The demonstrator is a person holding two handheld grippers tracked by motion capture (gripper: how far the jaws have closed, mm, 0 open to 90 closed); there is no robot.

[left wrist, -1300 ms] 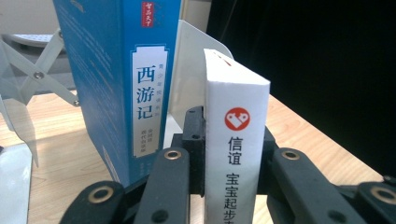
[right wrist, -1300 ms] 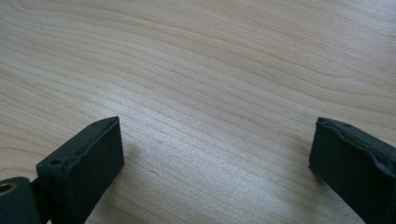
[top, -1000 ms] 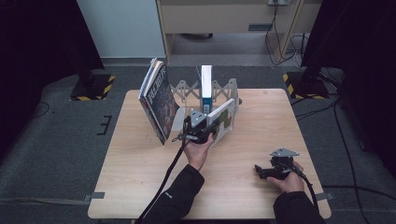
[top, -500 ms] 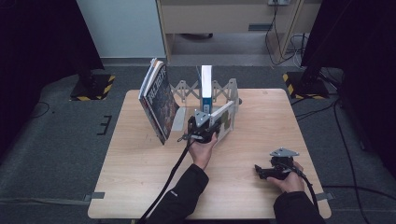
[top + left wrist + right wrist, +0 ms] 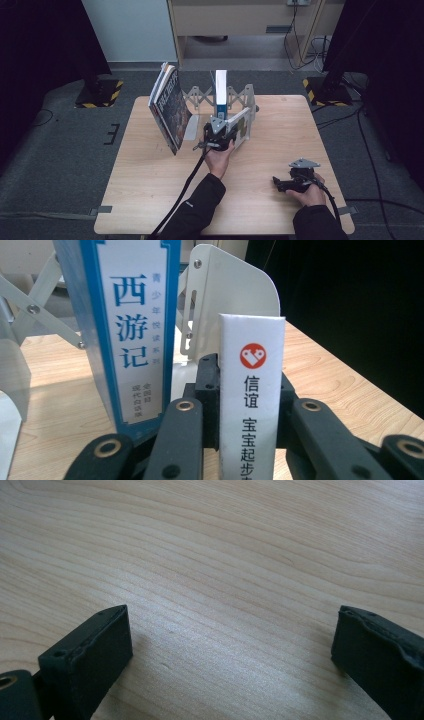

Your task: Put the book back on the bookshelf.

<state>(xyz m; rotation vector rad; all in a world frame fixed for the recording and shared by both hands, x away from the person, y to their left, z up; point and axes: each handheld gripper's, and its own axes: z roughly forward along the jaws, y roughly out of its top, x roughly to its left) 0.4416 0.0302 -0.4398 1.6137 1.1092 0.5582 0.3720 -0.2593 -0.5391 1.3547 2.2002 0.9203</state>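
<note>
white book held at the rack

the left gripper clamped a thin white-spined book between its jaws, upright, near the tabletop's far edge inside the pale metal folding book rack, just beside a tall blue-and-white book. the right gripper rested near the front right corner of the light wooden table, jaws wide apart over bare wood
</note>
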